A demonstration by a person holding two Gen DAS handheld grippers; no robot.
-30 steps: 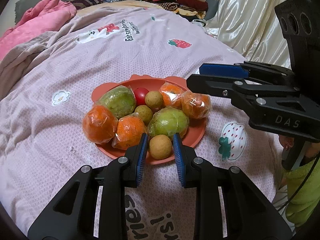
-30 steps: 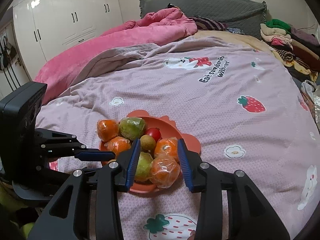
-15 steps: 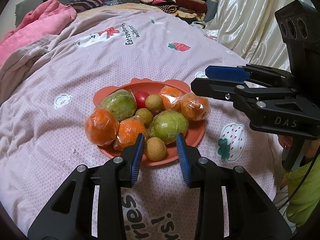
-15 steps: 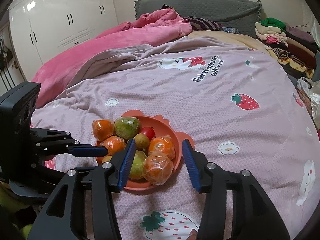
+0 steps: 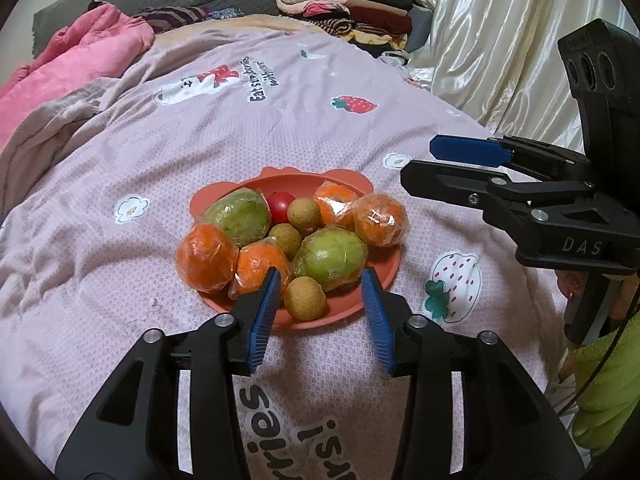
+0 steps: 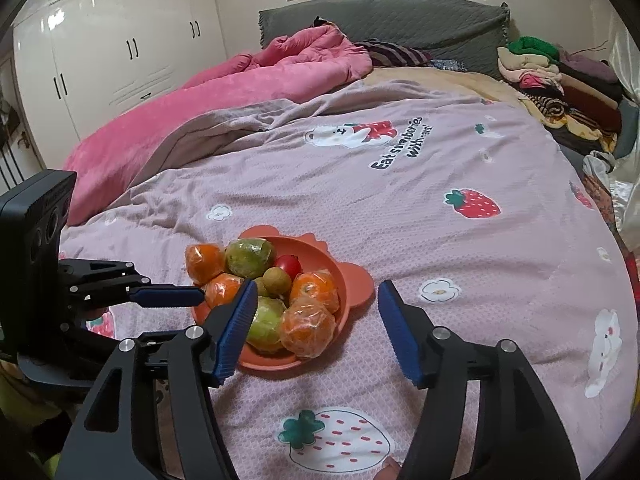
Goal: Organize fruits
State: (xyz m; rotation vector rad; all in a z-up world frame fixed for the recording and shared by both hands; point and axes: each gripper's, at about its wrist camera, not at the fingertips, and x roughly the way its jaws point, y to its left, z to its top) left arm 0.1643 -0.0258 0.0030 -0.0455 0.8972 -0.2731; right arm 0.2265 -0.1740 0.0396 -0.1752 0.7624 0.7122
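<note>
Our left gripper [image 5: 320, 292] is opening, its pads clear of the small brown fruit [image 5: 305, 297] lying between them on the near rim of the orange plate [image 5: 296, 182]. Our right gripper [image 6: 314, 308] is opening too, with a wrapped orange [image 6: 307, 332] lying free between its jaws. Beyond the plate stretches the strawberry bedspread [image 5: 280, 120].

plate [image 5: 384, 276]: fruit-packed | bedspread [image 5: 200, 152] around: free | folded clothes [image 5: 348, 4] far

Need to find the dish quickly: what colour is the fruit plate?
Terracotta orange plate, clearest in the left wrist view.
</note>
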